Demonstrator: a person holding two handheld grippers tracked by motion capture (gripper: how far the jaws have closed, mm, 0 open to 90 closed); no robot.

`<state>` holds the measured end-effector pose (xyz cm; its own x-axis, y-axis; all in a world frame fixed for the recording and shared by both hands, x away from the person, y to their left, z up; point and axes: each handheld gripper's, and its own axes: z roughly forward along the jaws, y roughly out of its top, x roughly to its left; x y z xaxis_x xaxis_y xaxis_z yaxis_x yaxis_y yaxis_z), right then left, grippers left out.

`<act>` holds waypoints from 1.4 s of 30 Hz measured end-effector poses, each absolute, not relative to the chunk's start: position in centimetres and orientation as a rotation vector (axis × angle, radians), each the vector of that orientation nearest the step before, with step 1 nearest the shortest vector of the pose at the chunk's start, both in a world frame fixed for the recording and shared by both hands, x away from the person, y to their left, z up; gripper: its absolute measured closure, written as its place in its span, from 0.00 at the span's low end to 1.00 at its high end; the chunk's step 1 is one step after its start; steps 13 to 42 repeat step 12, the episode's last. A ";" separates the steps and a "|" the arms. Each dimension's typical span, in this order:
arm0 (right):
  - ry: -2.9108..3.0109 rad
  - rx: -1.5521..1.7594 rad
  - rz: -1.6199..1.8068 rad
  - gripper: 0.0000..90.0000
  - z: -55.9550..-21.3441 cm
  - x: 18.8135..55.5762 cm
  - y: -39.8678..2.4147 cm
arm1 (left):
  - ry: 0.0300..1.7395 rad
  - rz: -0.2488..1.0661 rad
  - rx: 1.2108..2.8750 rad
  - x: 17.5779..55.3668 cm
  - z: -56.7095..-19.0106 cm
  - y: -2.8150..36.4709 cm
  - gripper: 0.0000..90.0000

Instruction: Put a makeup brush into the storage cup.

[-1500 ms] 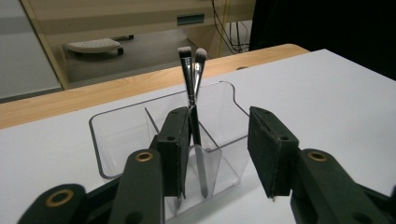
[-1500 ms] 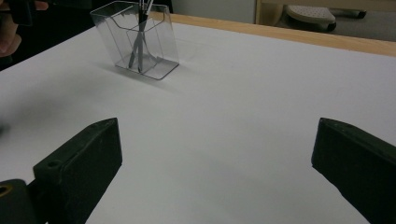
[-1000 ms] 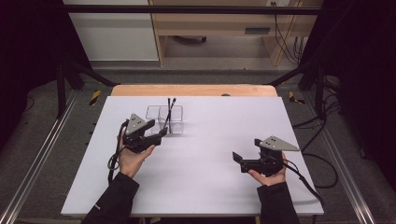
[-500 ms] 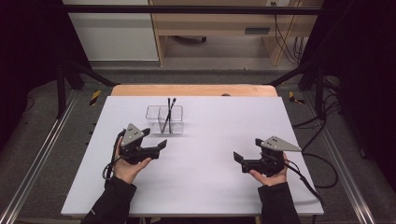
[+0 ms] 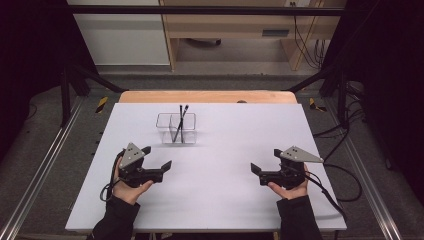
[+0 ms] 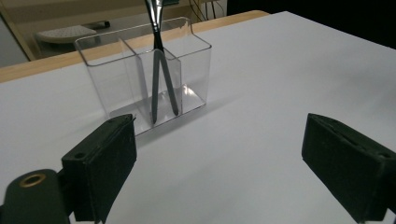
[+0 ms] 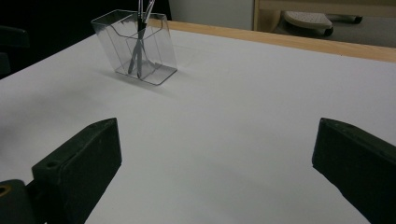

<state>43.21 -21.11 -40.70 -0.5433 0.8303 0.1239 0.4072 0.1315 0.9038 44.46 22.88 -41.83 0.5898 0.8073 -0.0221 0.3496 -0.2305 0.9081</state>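
Left gripper point(image 5: 159, 157): jaws just opened wide, empty, drawn back from my clear holder point(image 5: 176, 129); both pens point(image 5: 180, 120) stand inside, placement apparently complete.

So the table point(image 5: 215, 200) has a holder point(image 5: 176, 128) sitting up around 11 o'clock from the middle, with two pens point(image 5: 181, 122) standing in its right-hand compartment, crossing each other. Left gripper point(image 5: 156, 159) sits at 7 o'clock, well apart from the holder. Right gripper point(image 5: 256, 172) is at 4 o'clock.
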 end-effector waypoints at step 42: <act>2.008 1.190 1.387 0.02 -40.8 43.2 -21.0 | 0.982 0.587 1.805 44.1 -42.4 24.6 0.09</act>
